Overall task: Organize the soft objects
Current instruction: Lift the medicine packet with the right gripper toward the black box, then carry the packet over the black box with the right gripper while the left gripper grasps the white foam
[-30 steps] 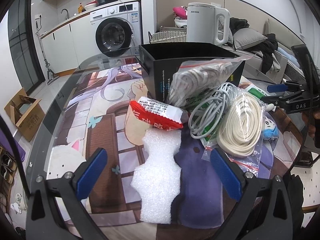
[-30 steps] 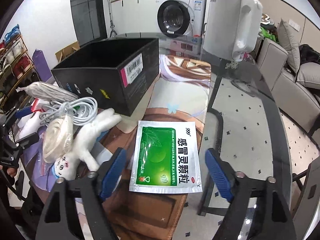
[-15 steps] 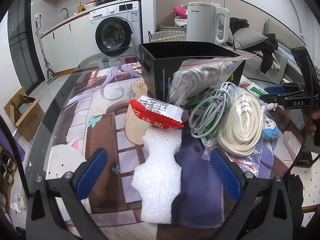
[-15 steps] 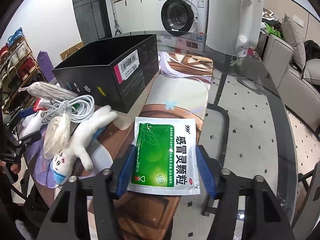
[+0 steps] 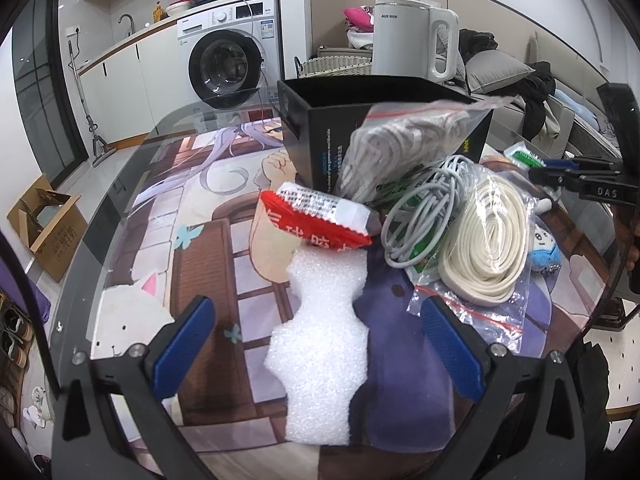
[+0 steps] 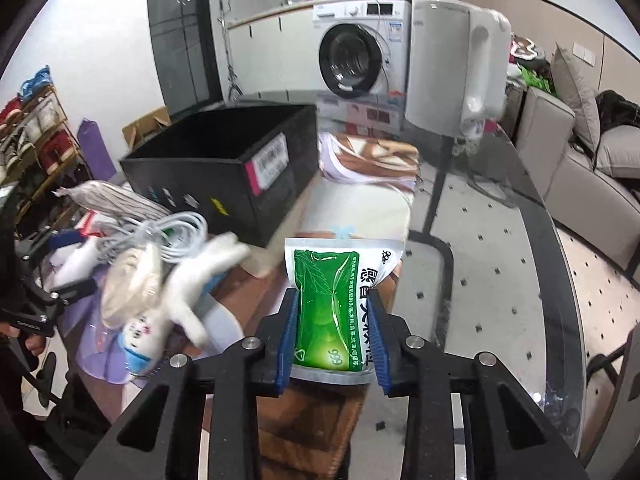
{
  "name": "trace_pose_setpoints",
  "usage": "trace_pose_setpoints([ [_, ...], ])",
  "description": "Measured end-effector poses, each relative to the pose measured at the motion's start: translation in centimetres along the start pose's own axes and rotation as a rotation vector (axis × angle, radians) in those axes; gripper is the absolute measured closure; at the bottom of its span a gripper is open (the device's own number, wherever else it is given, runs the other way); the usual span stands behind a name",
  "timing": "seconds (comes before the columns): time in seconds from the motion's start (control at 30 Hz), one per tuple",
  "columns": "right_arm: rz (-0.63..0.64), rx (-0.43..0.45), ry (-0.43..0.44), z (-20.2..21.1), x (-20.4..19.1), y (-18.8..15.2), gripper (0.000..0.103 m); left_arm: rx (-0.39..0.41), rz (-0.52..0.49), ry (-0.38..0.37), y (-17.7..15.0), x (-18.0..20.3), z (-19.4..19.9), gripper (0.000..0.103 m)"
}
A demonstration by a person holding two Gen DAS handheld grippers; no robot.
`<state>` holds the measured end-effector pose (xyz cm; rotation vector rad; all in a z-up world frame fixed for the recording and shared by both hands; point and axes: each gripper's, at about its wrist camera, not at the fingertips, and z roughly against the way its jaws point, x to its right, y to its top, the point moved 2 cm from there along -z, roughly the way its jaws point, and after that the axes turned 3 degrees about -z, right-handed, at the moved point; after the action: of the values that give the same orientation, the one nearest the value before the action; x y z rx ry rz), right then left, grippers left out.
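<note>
My right gripper [image 6: 332,300] is closing its jaws on a green medicine packet [image 6: 340,272]; the blue pads press both sides and the packet buckles and lifts off the table mat. A black open box [image 6: 224,168] stands behind it to the left. A white plush toy [image 6: 192,280] lies left of the packet. My left gripper [image 5: 316,306] is open above a white foam piece [image 5: 324,340], not touching it. Beyond the foam lie a red snack packet [image 5: 316,224], a grey cable coil [image 5: 424,208], a bagged cream strap [image 5: 488,240] and a bag of white cords [image 5: 404,136] leaning on the black box [image 5: 320,136].
A white kettle [image 6: 452,68] stands on the glass table behind the box. The printed mat [image 5: 192,240] covers the table's left part. A washing machine [image 5: 228,64] and a sofa [image 6: 580,160] lie beyond the table edge. A cardboard box [image 5: 48,224] sits on the floor.
The right gripper's jaws closed from wide apart onto the green packet, which now bends and rises off the mat. The left gripper stayed where it was, open over the foam.
</note>
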<state>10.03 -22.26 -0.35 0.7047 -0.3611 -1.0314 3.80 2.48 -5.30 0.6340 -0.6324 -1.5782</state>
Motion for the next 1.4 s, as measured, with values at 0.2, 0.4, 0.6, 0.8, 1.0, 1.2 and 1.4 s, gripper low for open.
trace_pose_setpoints([
  [0.2,-0.007,0.044,0.003,1.2,-0.2,0.0,0.071,-0.005,0.031,-0.022,-0.1,-0.7,-0.1,0.004],
  [0.4,-0.011,0.083,0.011,2.2,-0.4,0.2,0.071,0.001,0.064,-0.057,0.1,-1.1,0.8,0.066],
  [0.6,-0.001,0.109,0.026,3.1,-1.2,0.4,0.071,0.029,0.048,-0.069,0.2,-0.7,2.6,0.066],
  [0.8,0.008,0.147,0.045,4.2,-2.0,0.6,0.071,0.059,0.04,-0.07,0.6,-0.4,4.7,0.066],
  [1.0,0.009,0.193,0.062,5.6,-2.5,1.1,0.071,0.112,0.064,-0.08,1.6,-0.7,6.9,0.066],
  [1.2,0.016,0.216,0.08,6.2,-3.2,2.1,0.071,0.152,0.074,-0.085,3.3,-0.8,7.7,0.066],
  [1.4,0.032,0.211,0.093,5.9,-4.3,3.3,0.071,0.18,0.084,-0.094,5.5,-0.8,7.2,0.066],
])
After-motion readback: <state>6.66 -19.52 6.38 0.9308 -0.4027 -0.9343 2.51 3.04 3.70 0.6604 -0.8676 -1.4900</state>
